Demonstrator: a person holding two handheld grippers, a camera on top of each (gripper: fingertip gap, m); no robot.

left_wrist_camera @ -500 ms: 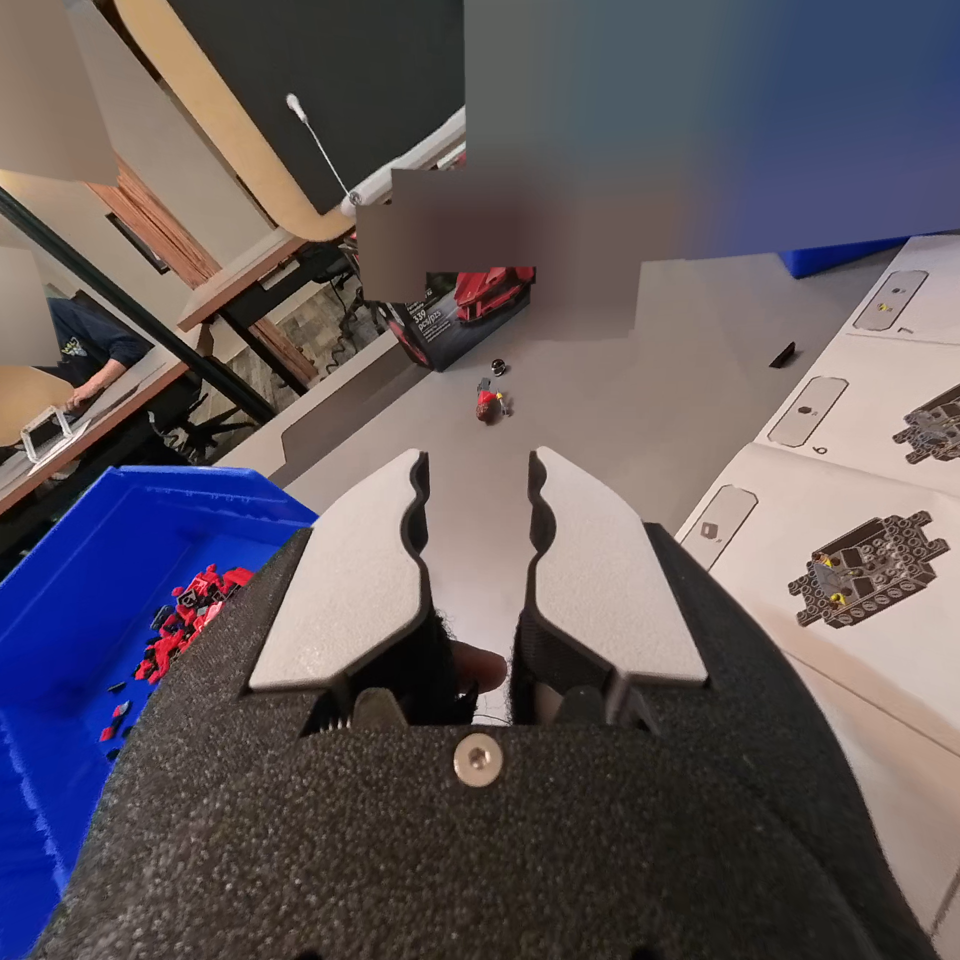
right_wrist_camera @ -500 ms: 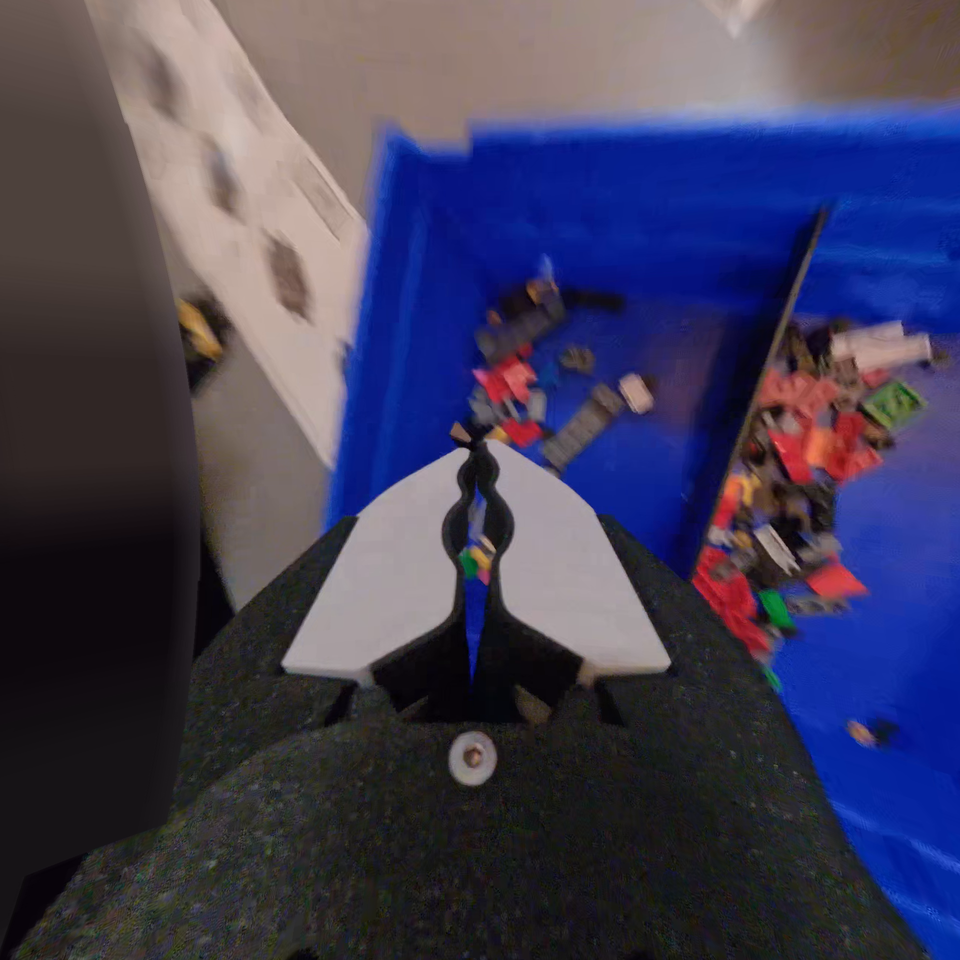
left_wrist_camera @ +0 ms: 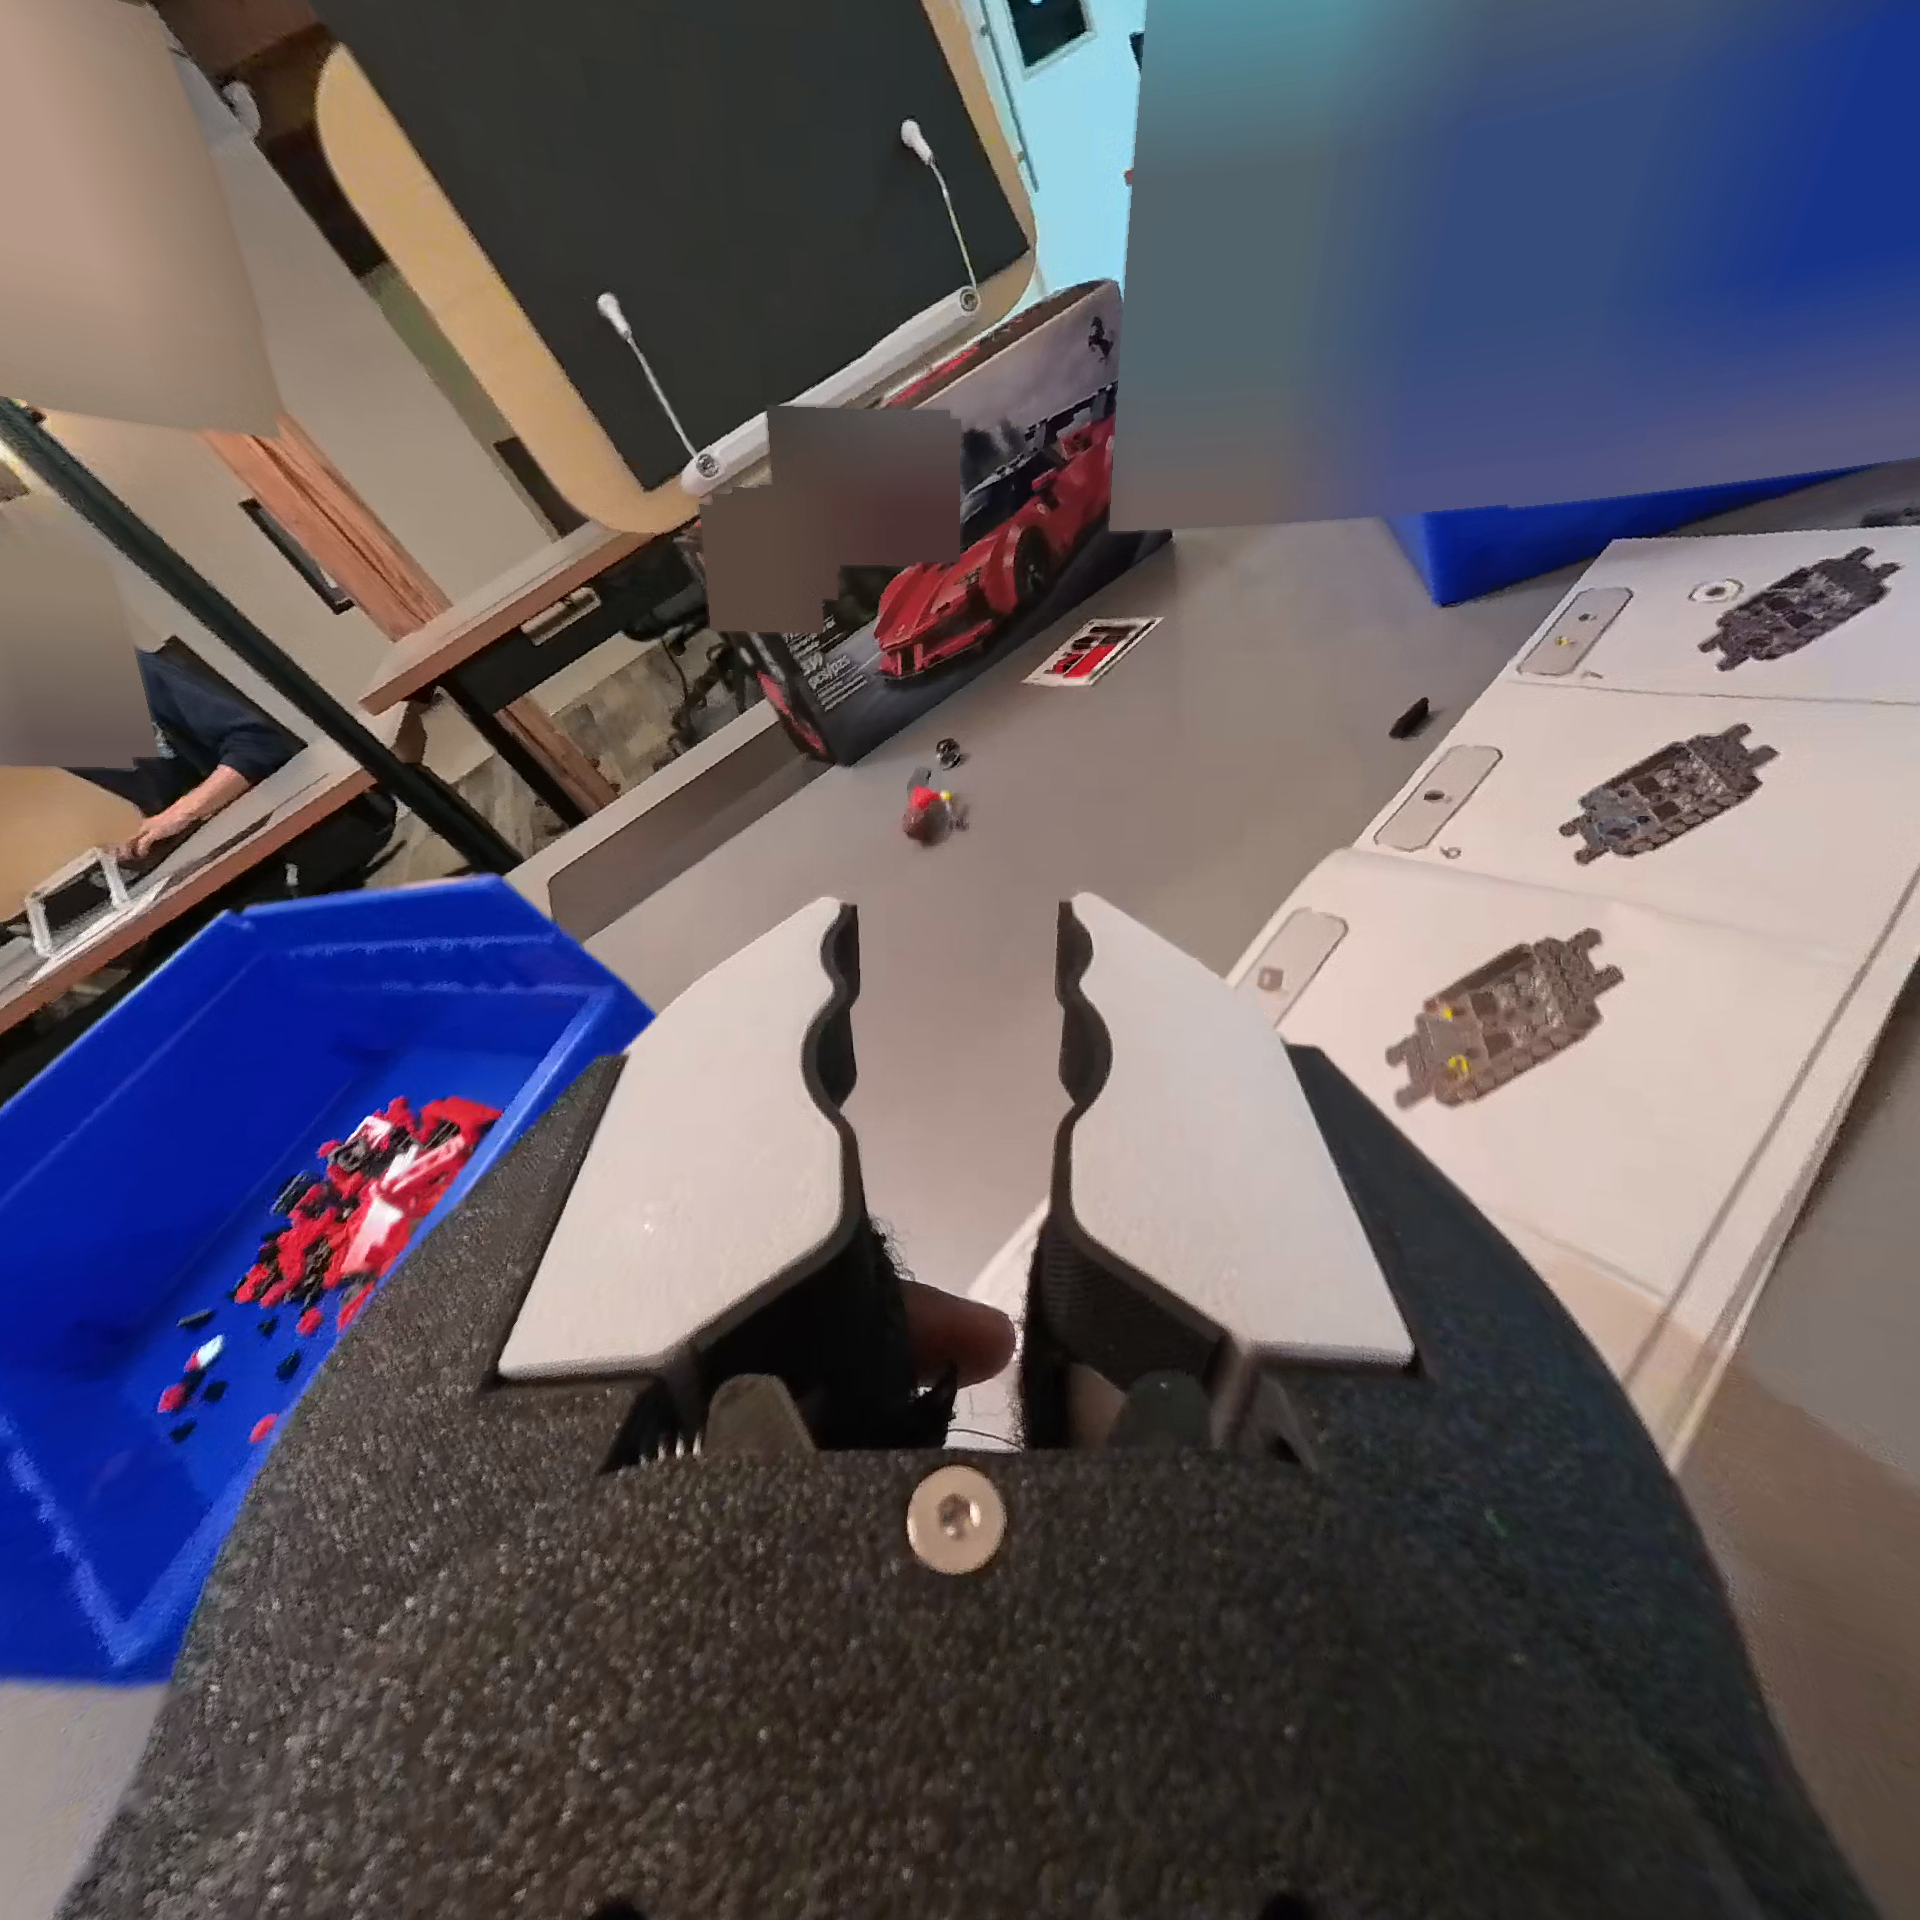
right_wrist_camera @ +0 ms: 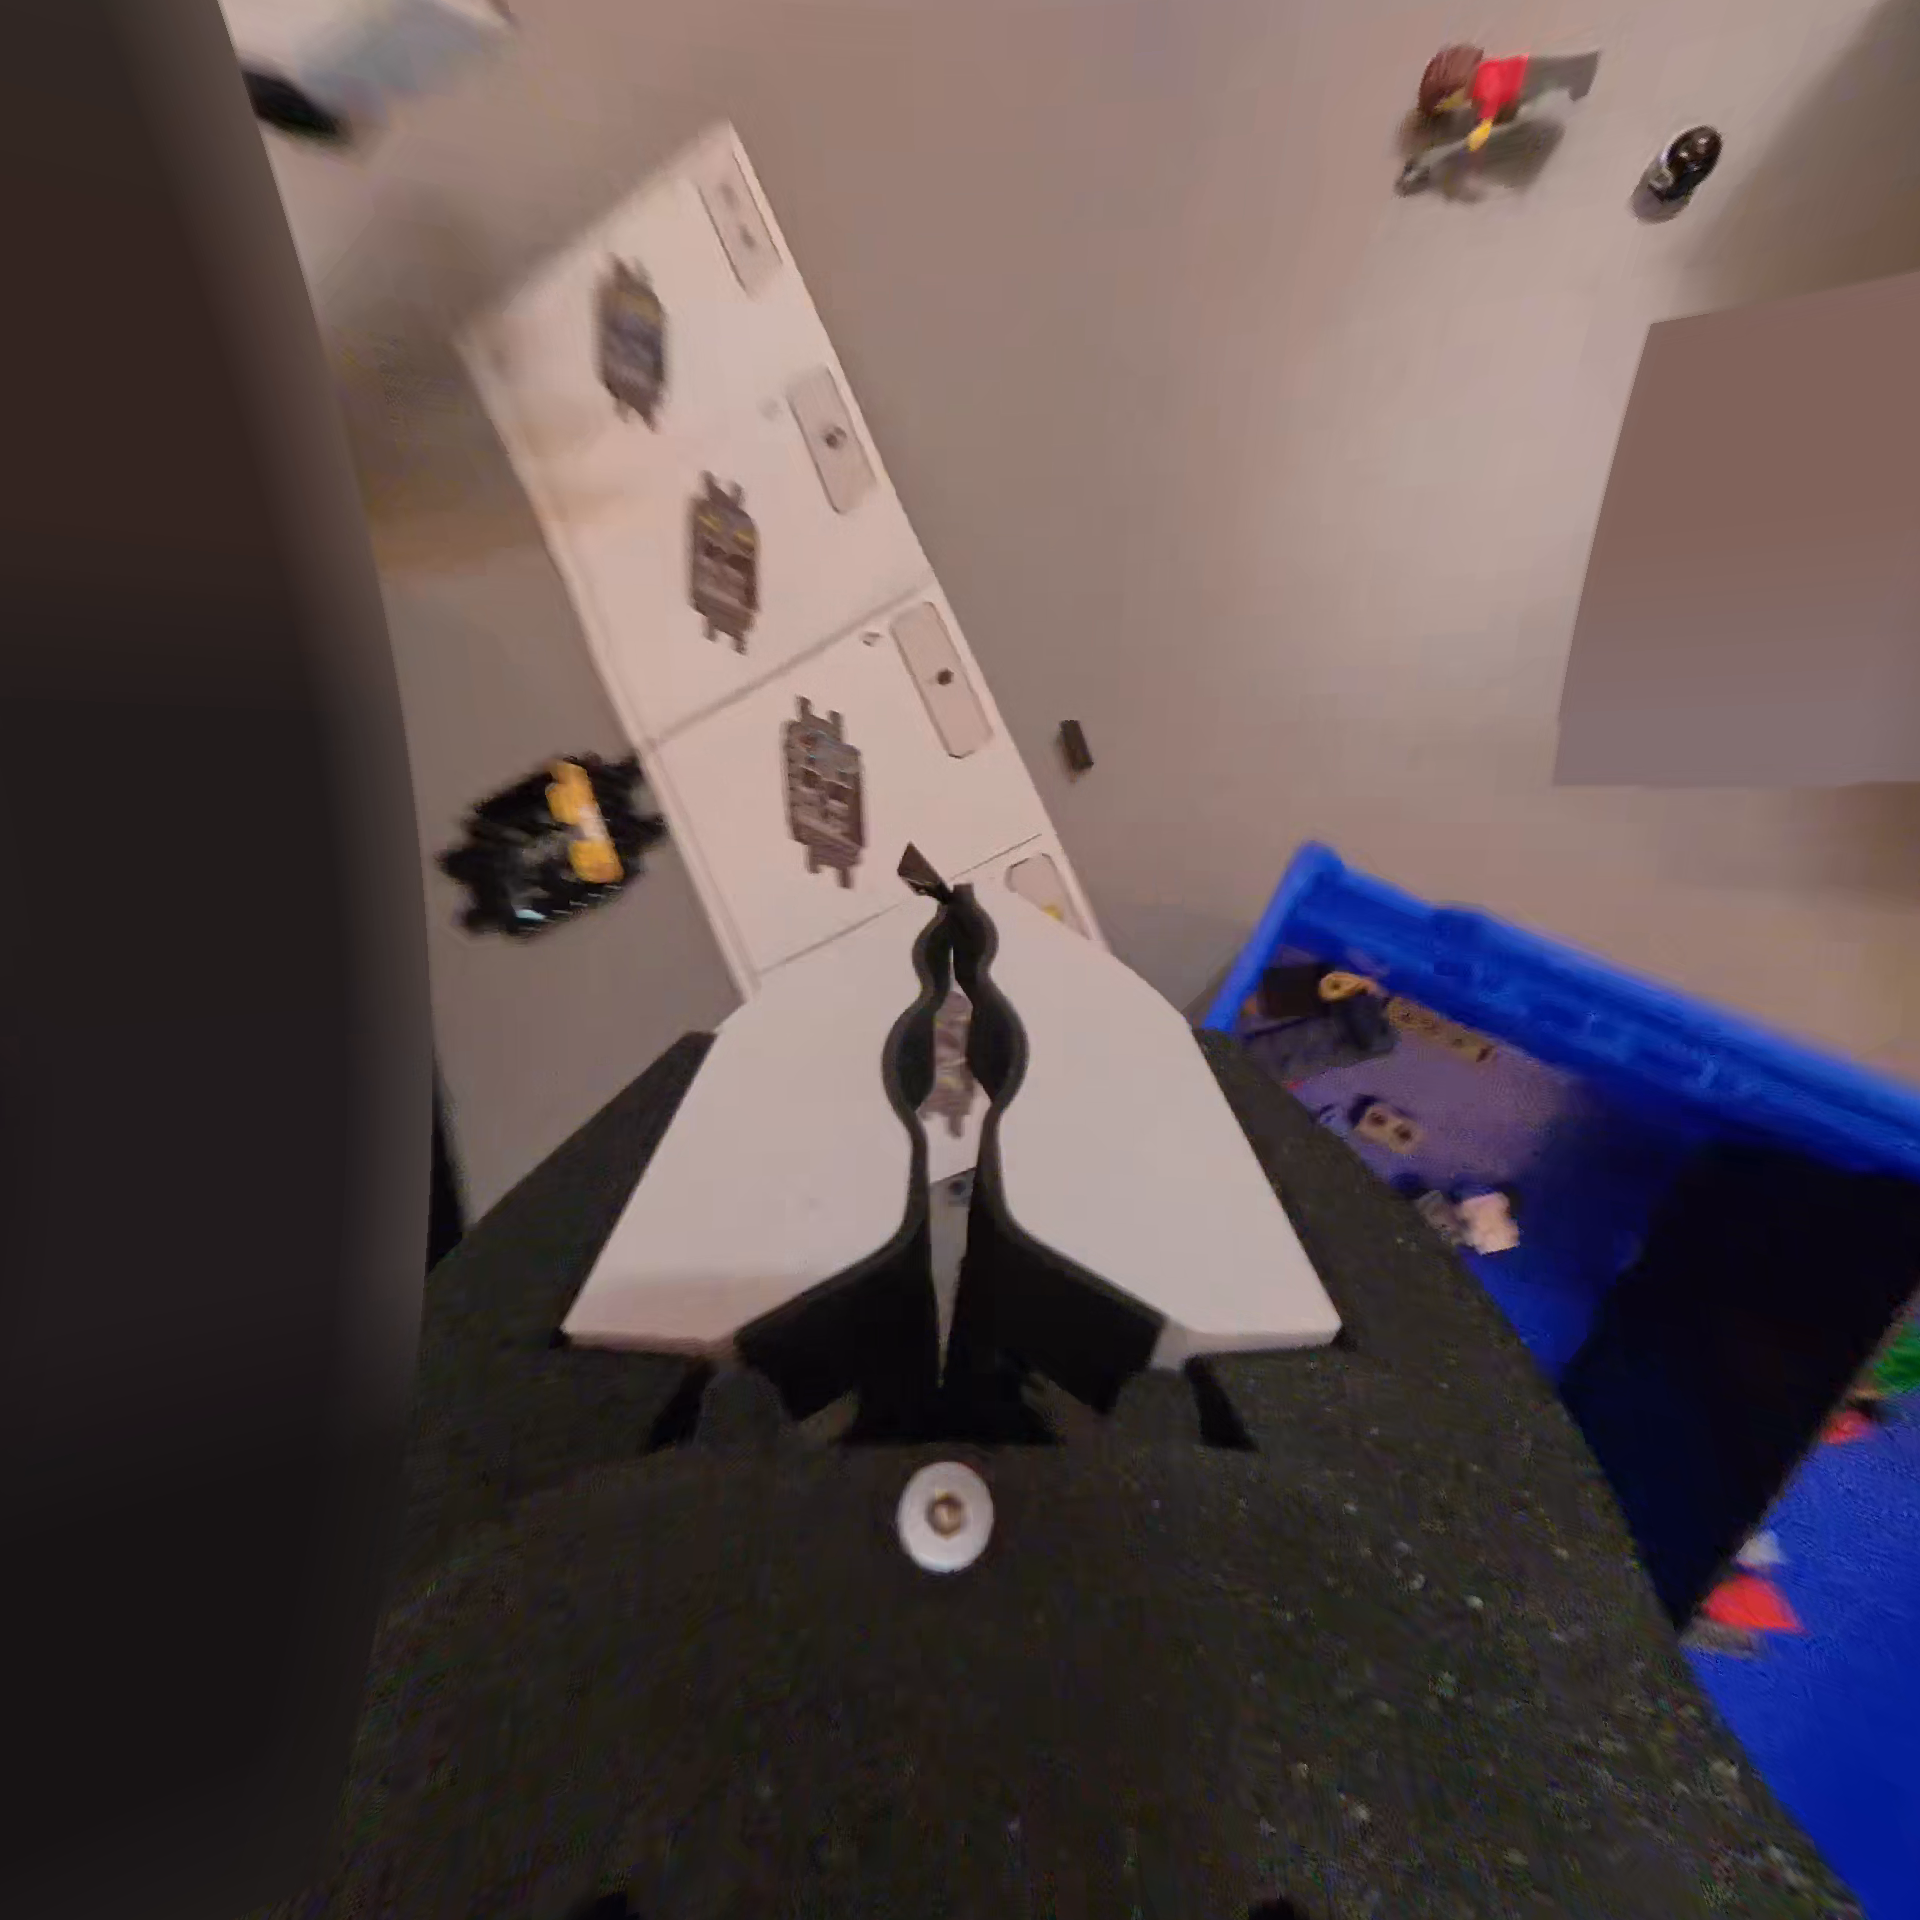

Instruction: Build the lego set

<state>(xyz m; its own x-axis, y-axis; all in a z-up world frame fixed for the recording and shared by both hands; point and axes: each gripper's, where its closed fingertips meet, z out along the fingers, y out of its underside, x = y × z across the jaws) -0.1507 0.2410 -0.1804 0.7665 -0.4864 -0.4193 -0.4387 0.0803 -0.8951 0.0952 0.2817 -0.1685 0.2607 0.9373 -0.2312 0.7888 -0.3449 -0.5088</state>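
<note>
While left tongs [left_wrist_camera: 958, 914] gape, right tongs [right_wrist_camera: 951, 896] pinch piece [right_wrist_camera: 920, 864].

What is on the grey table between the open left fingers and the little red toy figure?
Nothing: in the left wrist view, only bare grey table lies between the left gripper's open fingers and the small red toy figure.

small dark brown-black piece [right_wrist_camera: 920, 865] pinched at right tongs' tips; blue plastic bin [right_wrist_camera: 1558, 997] right of them with multicoloured bricks; white printed booklet [right_wrist_camera: 748, 623] ahead, grey-black diagrams; black-yellow brick assembly [right_wrist_camera: 551, 842] left.
</note>
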